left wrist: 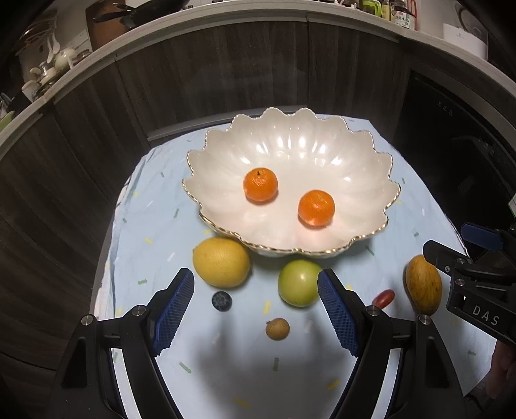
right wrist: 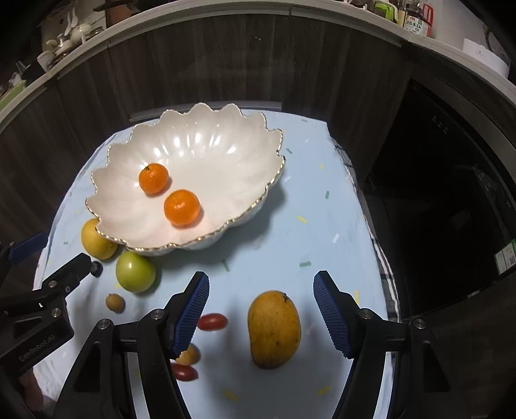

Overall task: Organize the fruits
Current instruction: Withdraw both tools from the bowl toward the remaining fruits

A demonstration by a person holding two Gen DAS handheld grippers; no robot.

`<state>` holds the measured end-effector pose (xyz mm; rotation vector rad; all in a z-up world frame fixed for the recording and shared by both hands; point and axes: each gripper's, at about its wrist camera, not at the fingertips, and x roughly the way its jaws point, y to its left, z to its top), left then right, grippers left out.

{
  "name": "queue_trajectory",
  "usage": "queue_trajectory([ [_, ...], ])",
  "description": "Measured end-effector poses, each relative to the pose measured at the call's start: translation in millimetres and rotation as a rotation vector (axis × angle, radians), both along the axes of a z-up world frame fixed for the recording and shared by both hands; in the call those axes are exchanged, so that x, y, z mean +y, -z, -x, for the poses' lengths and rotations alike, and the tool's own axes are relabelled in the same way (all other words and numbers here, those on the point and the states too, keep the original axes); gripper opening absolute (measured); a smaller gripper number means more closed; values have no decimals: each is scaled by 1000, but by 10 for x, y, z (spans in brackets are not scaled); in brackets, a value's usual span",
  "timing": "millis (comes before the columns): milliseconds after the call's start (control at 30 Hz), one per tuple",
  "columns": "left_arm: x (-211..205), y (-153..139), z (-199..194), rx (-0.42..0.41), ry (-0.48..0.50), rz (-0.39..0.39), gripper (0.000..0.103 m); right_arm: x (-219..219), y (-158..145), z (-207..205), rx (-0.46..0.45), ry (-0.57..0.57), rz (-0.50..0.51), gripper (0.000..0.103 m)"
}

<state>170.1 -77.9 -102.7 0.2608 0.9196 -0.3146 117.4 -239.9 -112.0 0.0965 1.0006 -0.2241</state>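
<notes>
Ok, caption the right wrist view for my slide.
Open right gripper poised over a mango on the blue cloth, two oranges already in the scalloped bowl.

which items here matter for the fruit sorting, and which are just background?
Job:
bowl holding two oranges
lemon
green apple
mango
blueberry
small brown fruit
red cherry tomatoes
left hand-held gripper and right hand-held gripper, both open

Background:
tablecloth
dark cabinets
counter bottles
crockery
</notes>
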Motion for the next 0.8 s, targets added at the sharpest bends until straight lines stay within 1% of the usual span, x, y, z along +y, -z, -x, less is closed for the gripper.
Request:
queue_trajectory([
  [333, -53, 156, 86, 9, 3, -17, 79, -61, 143, 84, 20, 17, 6, 68],
  [600, -24, 297, 114, 21, -30, -23, 79, -65, 285, 117, 47, 32, 6, 68],
  [800, -24, 408, 126, 37, -35, -35, 79, -54, 381, 154, 66, 40, 14, 68],
])
